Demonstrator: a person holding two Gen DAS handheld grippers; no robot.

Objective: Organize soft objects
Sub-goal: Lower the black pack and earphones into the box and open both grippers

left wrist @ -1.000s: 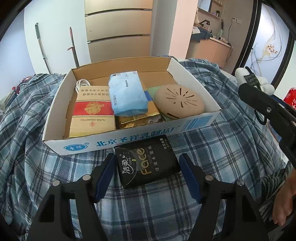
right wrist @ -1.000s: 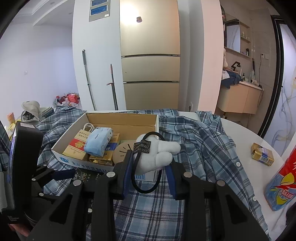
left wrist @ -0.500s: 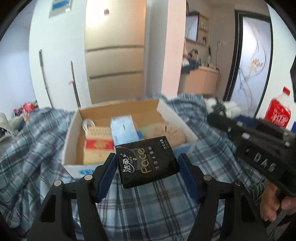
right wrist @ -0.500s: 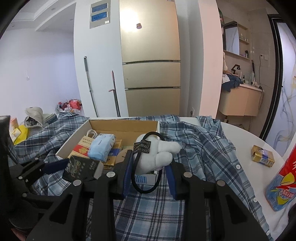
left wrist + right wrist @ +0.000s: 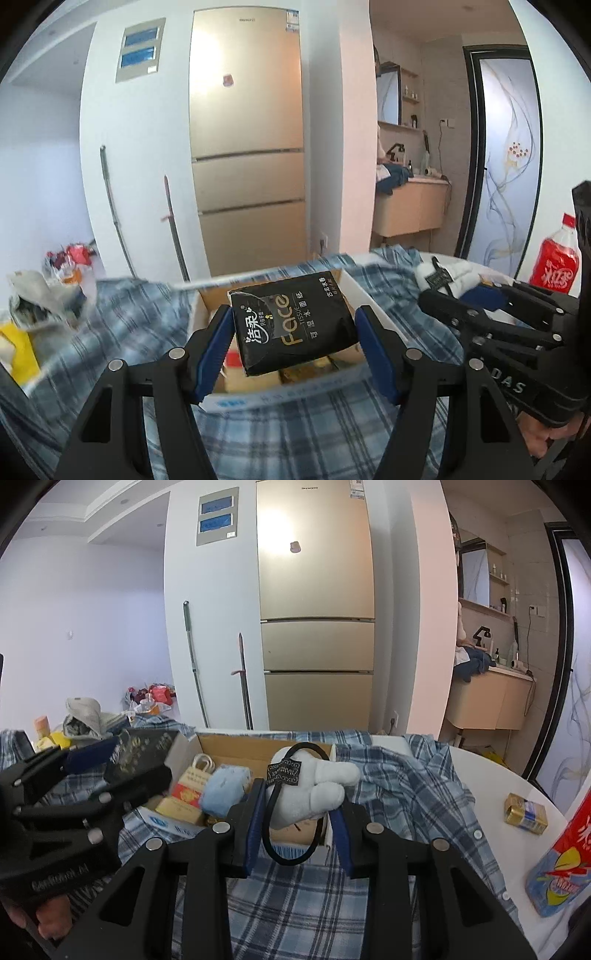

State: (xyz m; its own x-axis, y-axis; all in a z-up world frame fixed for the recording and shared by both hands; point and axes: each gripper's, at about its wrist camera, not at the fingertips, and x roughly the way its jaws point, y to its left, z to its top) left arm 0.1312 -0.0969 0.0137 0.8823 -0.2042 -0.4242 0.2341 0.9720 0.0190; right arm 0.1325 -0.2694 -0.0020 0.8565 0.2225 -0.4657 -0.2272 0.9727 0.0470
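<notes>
My left gripper (image 5: 295, 328) is shut on a black tissue pack (image 5: 293, 325) and holds it in the air above the near edge of the cardboard box (image 5: 258, 400). My right gripper (image 5: 297, 812) is shut on a white plush toy (image 5: 317, 790) with a black loop and tag, held above the box's right part (image 5: 236, 744). The box holds a red-and-gold carton (image 5: 183, 794), a light blue tissue pack (image 5: 223, 790) and other items. The left gripper with the black pack (image 5: 140, 753) shows at the left in the right wrist view.
A blue plaid shirt (image 5: 406, 794) covers the white round table (image 5: 517, 797) under the box. A small gold pack (image 5: 524, 812) and a red snack bag (image 5: 565, 853) lie at the right. A red drink bottle (image 5: 557, 266) stands at the right. A fridge (image 5: 314, 609) stands behind.
My left gripper has lifted the black tissue pack off the shirt and raised it above the box's front edge. My right gripper has risen slightly with the plush toy.
</notes>
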